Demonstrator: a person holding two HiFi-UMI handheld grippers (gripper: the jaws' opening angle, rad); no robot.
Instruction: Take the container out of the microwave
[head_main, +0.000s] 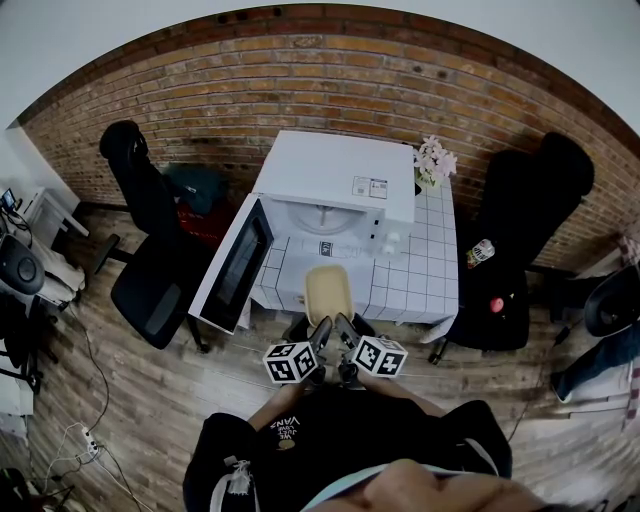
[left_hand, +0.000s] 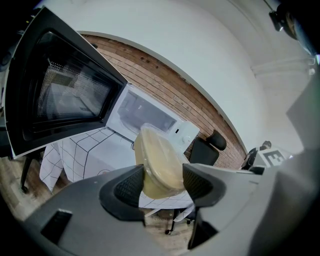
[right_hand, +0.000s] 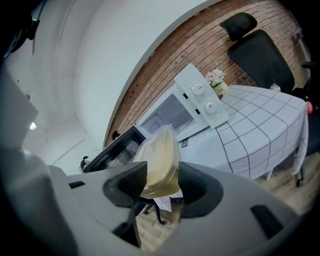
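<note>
Container (head_main: 329, 292), clear plastic with a pale beige filling, hangs outside the microwave (head_main: 335, 175), over the front edge of the checked-cloth table (head_main: 425, 270). Left gripper (left_hand: 160, 184) and right gripper (right_hand: 161, 183) both clamp its near end, pads pressed on its sides. The oven's door (head_main: 236, 266) stands swung open on the left. Flowers (head_main: 435, 160) sit just beside the oven, and black chairs (head_main: 150, 260) flank the table.
</note>
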